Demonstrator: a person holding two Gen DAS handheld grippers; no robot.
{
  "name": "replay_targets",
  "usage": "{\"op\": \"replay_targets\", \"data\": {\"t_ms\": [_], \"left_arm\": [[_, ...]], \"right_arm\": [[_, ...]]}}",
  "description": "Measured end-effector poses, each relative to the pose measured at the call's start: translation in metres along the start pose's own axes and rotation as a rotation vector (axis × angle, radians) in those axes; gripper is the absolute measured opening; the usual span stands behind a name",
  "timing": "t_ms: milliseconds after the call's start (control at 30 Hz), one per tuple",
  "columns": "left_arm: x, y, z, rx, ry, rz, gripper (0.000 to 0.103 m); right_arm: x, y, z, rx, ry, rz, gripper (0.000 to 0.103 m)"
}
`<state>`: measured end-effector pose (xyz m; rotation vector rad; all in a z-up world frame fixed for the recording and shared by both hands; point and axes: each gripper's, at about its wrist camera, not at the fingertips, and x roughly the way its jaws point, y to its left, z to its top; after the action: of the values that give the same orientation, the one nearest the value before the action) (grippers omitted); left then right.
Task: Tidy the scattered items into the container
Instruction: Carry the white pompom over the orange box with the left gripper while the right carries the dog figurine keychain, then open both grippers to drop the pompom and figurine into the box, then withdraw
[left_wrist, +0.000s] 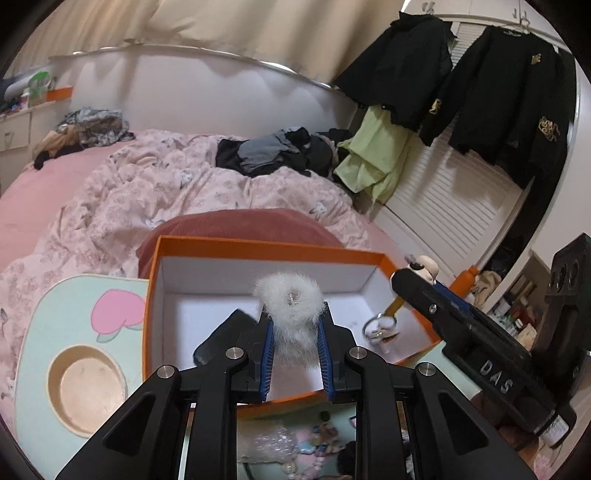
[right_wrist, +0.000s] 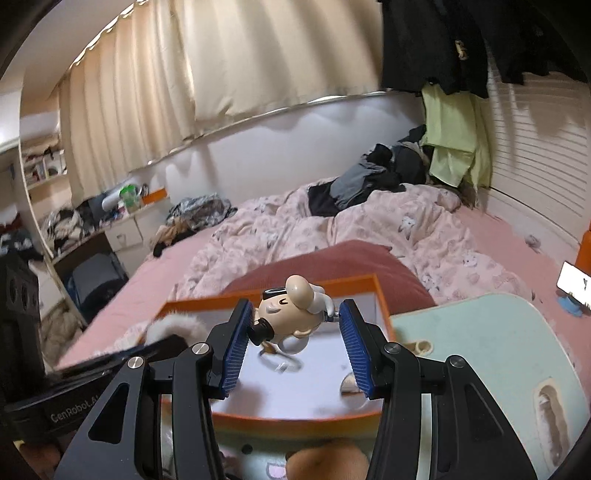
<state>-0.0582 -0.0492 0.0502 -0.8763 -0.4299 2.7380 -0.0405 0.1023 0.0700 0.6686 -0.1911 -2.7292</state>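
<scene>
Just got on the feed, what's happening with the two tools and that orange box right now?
A person is tidying small items into the orange box, which sits on a pale green lap tray on the bed. The left tool is shut on a white fluffy scrunchie, held over the box's white interior. The right tool grips a small cartoon figurine keychain between its pads, also above the box, its ring dangling. Neither item has been let go yet; the visible box floor looks empty.

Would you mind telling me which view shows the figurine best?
The right wrist view: the figurine sits centred between the jaws, face visible. The left wrist view shows only its head behind the right gripper, with its key ring hanging over the box.
</scene>
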Motion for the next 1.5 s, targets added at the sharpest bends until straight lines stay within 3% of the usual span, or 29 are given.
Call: {"op": "replay_targets", "data": {"t_ms": [533,600,667,700,767,800,1033,1267,1500], "left_arm": [[0.003,-0.006,-0.008,0.042,-0.003,0.032,0.02],[0.003,-0.006,-0.008,0.042,-0.007,0.028,0.03],[0.0,-0.009,-0.008,0.048,-0.023,0.01,0.058],[-0.002,-0.012,-0.008,0.053,-0.03,0.005,0.064],[-0.005,-0.012,-0.008,0.051,-0.047,0.033,0.086],[-0.007,-0.011,-0.009,0.045,-0.057,0.042,0.09],[-0.017,-0.003,-0.002,-0.017,-0.063,0.004,0.091],[-0.045,-0.019,0.006,0.029,-0.04,0.013,0.091],[-0.064,-0.019,-0.02,0.071,0.086,0.015,0.091]], "right_arm": [[0.011,-0.019,-0.007,0.083,0.064,0.041,0.05],[0.012,-0.017,-0.007,0.072,0.071,0.045,0.05],[0.012,-0.015,-0.007,0.067,0.072,0.039,0.051],[0.012,-0.014,-0.007,0.068,0.069,0.042,0.057],[0.009,-0.014,-0.008,0.073,0.054,0.042,0.066],[0.007,-0.015,-0.009,0.084,0.042,0.034,0.069],[-0.006,-0.021,-0.001,0.138,0.016,0.052,0.073],[-0.039,-0.008,0.01,0.071,0.005,-0.001,0.073],[-0.063,-0.013,-0.009,0.035,0.142,-0.075,0.073]]}}
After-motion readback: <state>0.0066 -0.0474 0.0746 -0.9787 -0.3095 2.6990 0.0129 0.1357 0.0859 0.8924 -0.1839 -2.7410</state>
